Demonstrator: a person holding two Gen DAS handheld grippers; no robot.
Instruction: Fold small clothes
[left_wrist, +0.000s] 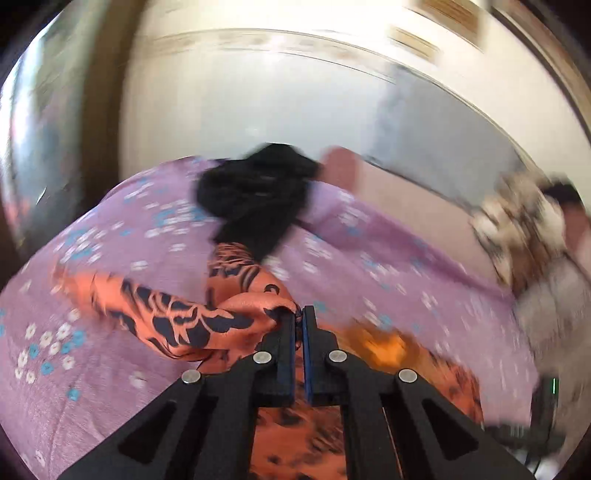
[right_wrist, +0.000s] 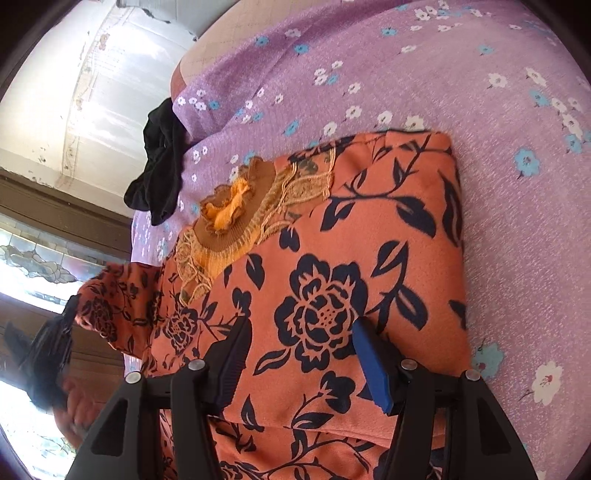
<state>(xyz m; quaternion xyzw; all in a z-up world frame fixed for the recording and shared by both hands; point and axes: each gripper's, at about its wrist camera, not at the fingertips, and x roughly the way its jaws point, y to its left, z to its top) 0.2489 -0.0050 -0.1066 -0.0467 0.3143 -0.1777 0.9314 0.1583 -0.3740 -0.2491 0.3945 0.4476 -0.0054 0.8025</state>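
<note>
Orange floral-print fabric with dark navy roses and leaves, that's the small garment (right_wrist: 332, 258) here, and it's lying on a bed covered in a purple sheet with little white and blue flowers (right_wrist: 498, 110). From the right wrist view the main body of it looks folded into a neat-ish rectangle, with a lacy mustard-yellow ruffled neckline (right_wrist: 236, 206) at its far left end.

The left gripper (left_wrist: 300, 317) is clenched tight on a bunched bit of that orange cloth, which drapes off to the left from its tips; that view is pretty smeared so finer detail is lost. The same gripper shows up as a dark blur at the left edge of the right wrist view, with a sleeve-like end of the garment lifted off the bed beside it.

The right gripper (right_wrist: 299, 332) sits over the near part of the folded body with its jaws spread, one finger either side of a big rose, nothing pinched between the blue pads (right_wrist: 373, 365).

A crumpled black cloth (right_wrist: 162, 166) lies on the sheet past the neckline, close to the bed's far left edge.
</note>
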